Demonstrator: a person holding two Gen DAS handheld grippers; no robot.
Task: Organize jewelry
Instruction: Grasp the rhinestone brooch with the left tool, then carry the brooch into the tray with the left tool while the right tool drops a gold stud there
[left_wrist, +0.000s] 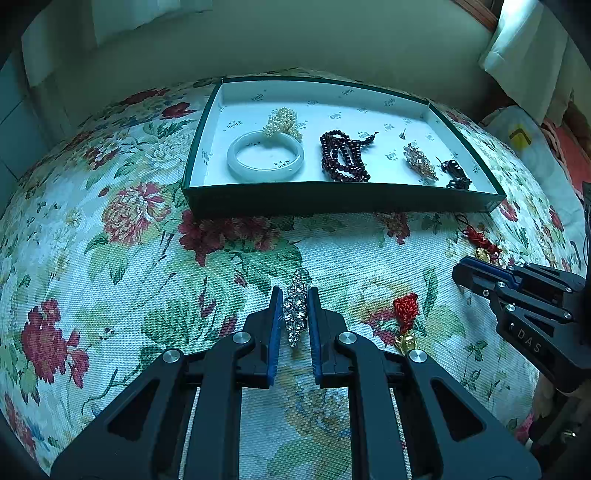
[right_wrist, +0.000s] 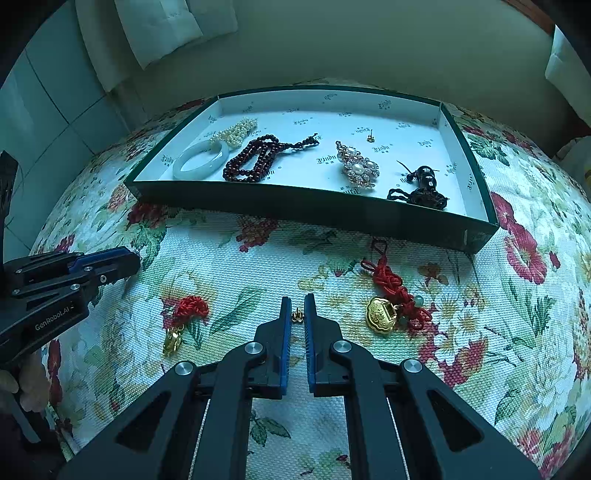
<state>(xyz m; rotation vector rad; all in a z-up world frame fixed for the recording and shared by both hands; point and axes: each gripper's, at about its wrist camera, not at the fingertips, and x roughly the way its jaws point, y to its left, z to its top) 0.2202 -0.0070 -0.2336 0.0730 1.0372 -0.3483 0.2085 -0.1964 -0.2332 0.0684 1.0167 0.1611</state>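
1. Your left gripper (left_wrist: 295, 317) clamps a rhinestone brooch (left_wrist: 296, 308) over the floral cloth (left_wrist: 129, 258).
2. Your right gripper (right_wrist: 297, 315) pinches a small gold earring (right_wrist: 297, 316) at its fingertips.
3. The tray (left_wrist: 332, 201) beyond holds a bangle (left_wrist: 265, 157), pearls (left_wrist: 282, 123) and beads (left_wrist: 343, 157).
4. Two red knot charms (right_wrist: 393, 299) lie on the cloth.

"GenRobot.AI" on the left tool (right_wrist: 125, 264); "DAS" on the right tool (left_wrist: 460, 275)
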